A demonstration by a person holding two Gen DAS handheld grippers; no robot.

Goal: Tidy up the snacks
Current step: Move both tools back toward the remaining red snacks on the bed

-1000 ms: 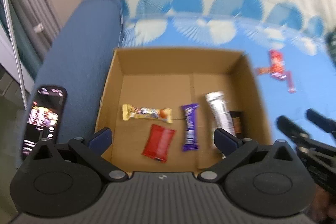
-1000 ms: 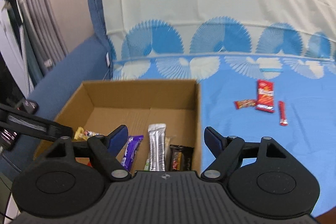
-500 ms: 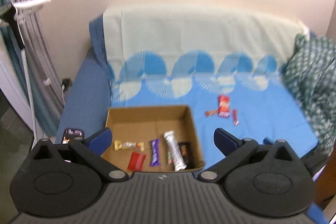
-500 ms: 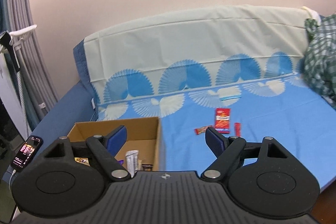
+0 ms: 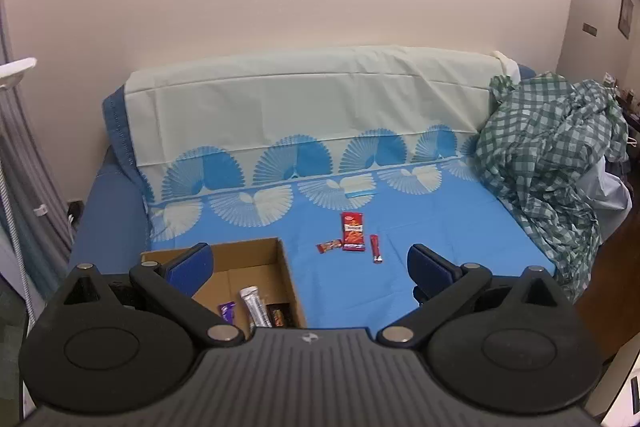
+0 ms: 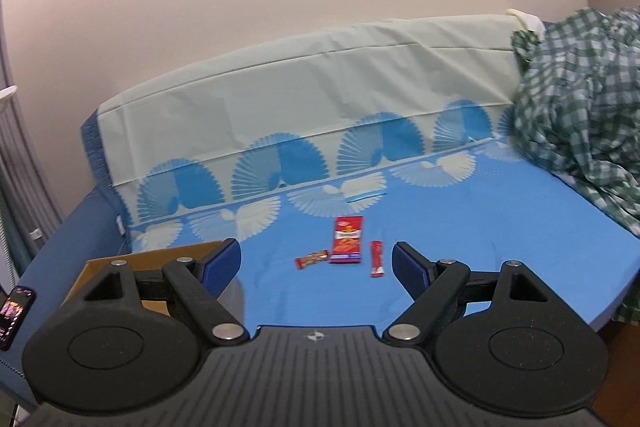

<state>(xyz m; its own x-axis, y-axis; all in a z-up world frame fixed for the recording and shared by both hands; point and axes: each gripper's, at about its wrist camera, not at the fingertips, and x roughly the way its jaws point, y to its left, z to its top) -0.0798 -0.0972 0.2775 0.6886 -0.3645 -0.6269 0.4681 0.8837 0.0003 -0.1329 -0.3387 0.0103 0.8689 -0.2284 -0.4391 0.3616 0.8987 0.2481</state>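
A sofa bed (image 5: 420, 267) draped in a blue sheet with a fan pattern fills the middle of both views; its front edge is cut off by the black tool bodies along the bottom of each frame. A heap of green checked cloth (image 5: 552, 163) is piled at the right of the frame, and whatever lies beneath it cannot be made out.

A cardboard box (image 5: 286, 267) is seen at the lower left of the left wrist view, its near wall and left half hidden behind the left tongs (image 5: 306, 265). Inside it only the tops of a purple bar (image 5: 227, 311), a silver bar (image 5: 256, 305) and a dark bar (image 5: 277, 315) are visible. In the right wrist view just a sliver of the box rim shows.

Three snacks are laid on the sheet near the centre, well apart from the box: a red packet (image 6: 347, 241), a small red bar (image 6: 312, 259) touching or just beside its lower left corner, and a thin red stick (image 6: 376, 259) just to its right. Their printing is too small to read.

A phone (image 6: 14, 311) is cut off at the lower left edge of the right wrist view.

The left tongs are held wide apart with nothing between them; the right tongs (image 6: 318, 267) are likewise spread wide and empty.
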